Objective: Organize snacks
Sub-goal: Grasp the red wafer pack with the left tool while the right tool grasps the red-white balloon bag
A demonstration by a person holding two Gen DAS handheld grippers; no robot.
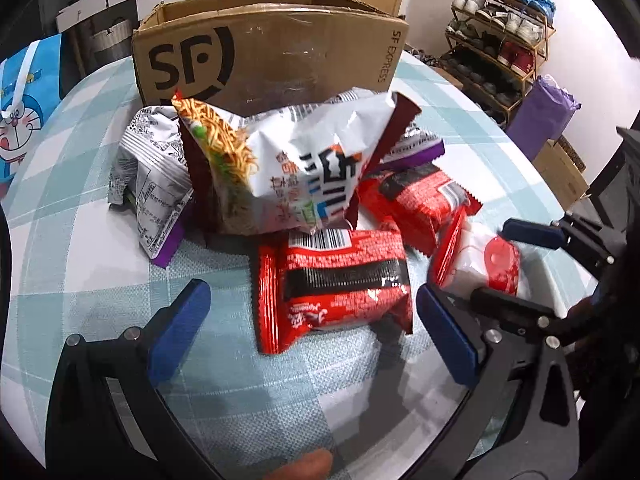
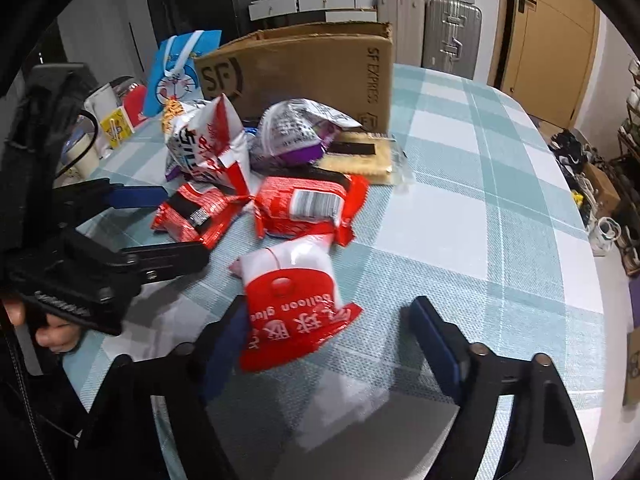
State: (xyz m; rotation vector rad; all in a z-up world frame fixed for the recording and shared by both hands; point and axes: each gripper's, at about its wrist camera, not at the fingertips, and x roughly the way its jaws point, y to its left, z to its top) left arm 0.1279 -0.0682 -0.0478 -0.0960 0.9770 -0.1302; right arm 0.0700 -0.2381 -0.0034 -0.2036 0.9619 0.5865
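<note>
Right gripper (image 2: 324,344): at 6 o'clock, jaws apart, left pad touching the balloon-glue bag (image 2: 294,304), right pad clear of it.
Red packets (image 2: 310,208): just past the bag toward 12.
Box (image 2: 304,72): at 12, behind the heap.
Left gripper (image 2: 168,224): at 9, beside a red packet.
Tablecloth (image 2: 500,208): teal-and-white check.

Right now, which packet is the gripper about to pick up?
Find the SF cardboard box on the checked tablecloth, then the snack pile before it. Nearest, between the right gripper's open fingers, lies the red-and-white packet, alone reading "Balloon glue".
</note>
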